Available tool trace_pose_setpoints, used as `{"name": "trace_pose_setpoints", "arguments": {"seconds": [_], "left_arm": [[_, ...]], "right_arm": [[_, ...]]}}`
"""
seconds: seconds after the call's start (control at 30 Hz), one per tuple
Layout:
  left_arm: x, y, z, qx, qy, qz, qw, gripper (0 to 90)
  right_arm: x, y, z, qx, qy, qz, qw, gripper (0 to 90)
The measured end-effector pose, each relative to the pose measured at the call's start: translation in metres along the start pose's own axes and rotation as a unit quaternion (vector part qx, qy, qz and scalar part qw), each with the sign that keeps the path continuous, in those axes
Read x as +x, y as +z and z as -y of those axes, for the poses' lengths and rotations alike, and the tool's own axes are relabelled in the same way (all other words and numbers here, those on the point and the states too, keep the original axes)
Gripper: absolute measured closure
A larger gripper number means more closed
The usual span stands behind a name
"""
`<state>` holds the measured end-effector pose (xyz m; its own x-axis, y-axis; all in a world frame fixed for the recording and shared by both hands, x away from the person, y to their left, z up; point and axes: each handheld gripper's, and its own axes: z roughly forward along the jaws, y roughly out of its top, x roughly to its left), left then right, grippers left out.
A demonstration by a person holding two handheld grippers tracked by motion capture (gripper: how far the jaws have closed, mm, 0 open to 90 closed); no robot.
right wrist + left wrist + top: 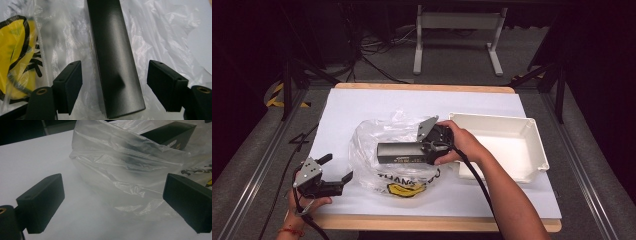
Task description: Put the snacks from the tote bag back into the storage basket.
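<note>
High view: I see my right claw (424, 150) reaching leftward over a crumpled clear plastic bag with a yellow smiley print (384, 150) that lies in the middle of the white-covered worktop (362, 102). A long black rectangular cardboard box (402, 153) lies across the bag, its near end at that claw. My left claw (337, 172) rests near the worktop's front left corner, just beside the bag's edge. An empty white plastic tray (532, 150) sits to the right of the bag.

Left gripper view: the left claw (112, 202) stands wide, its jaws on either side of the bag's (120, 170) near edge but not pinching the film. The box's (170, 133) far end shows beyond the plastic.

Right gripper view: the box (112, 57) runs straight away between the two jaws of the right claw (114, 87). A gap shows on each side, so the jaws sit partly apart and are not yet pressing it. The bag (155, 30) lies beneath it.

I judge the work early: the box is lined up for a grasp but not gripped, the bag is not held open, and whether the box lies inside or on top of the film I cannot tell.
</note>
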<state>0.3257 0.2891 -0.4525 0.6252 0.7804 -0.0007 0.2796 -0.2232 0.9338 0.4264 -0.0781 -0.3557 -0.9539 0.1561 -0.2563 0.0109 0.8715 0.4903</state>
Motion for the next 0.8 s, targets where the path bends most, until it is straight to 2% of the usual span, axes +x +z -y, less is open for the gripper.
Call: {"name": "trace_pose_setpoints", "arguments": {"seconds": [0.03,0.13,0.2,0.43,0.8], "left_arm": [[0.000,-0.001,0.000,0.001,-0.001,0.000,1.0000,4.7],[0.000,-0.001,0.001,0.001,0.001,-0.001,1.0000,4.6],[0.000,-0.002,0.001,0.001,0.001,-0.001,1.0000,4.6],[-0.001,-0.002,0.001,0.003,0.001,0.000,1.0000,4.6],[-0.001,-0.003,0.002,0.004,-0.002,0.001,1.0000,4.6]], "right_arm": [[-0.002,0.006,-0.003,0.005,-0.003,-0.011,0.9999,29.0],[-0.005,0.013,-0.006,0.019,-0.012,-0.021,0.9995,29.0],[-0.005,0.017,-0.007,0.029,-0.009,-0.027,0.9992,29.0],[-0.007,0.032,-0.011,0.056,-0.015,-0.030,0.9979,28.1],[-0.013,0.051,-0.023,0.117,-0.047,-0.051,0.9907,35.4]]}}
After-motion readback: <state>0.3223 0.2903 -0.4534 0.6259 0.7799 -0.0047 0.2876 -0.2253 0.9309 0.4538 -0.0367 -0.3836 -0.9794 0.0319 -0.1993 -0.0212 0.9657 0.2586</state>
